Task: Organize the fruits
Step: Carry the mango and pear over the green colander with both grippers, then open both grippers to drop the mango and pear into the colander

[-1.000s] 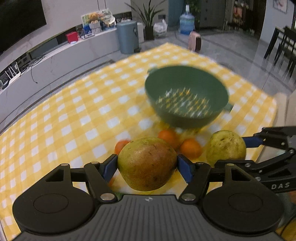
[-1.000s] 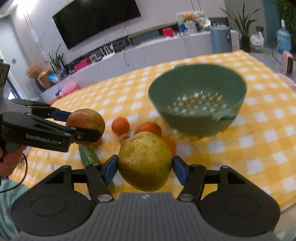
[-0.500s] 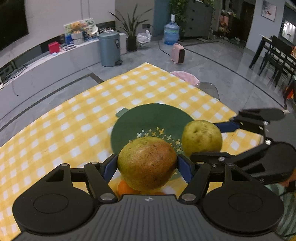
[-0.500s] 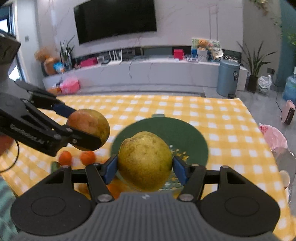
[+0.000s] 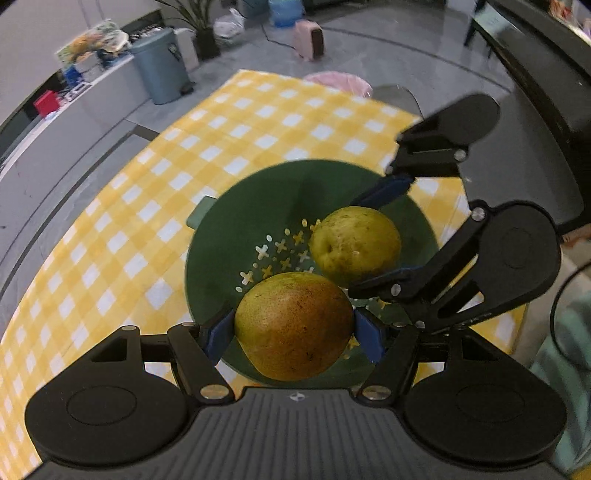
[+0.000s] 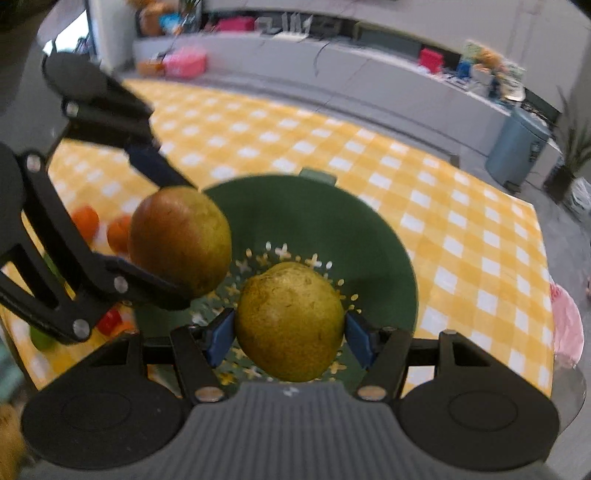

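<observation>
Both grippers are loaded: left gripper (image 5: 294, 330) is clamped on the reddish-green pear (image 5: 293, 326), right gripper (image 6: 290, 330) on the speckled yellow-green pear (image 6: 290, 321). Both pears hang side by side directly above the dark green perforated plastic colander (image 5: 240, 229) on the yellow checked tablecloth (image 5: 184, 155). Release looks like a straight drop for either hand; neither is clearly nearer.

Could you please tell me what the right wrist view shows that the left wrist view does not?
Only the right wrist view shows loose fruit on the table beside the bowl: two oranges and something red. Only the left wrist view shows a pink heater on the floor. Both show the green bowl, the checked tablecloth, a bin, the left tongs gripping a reddish pear and the right tongs gripping a yellow pear above the bowl.
</observation>
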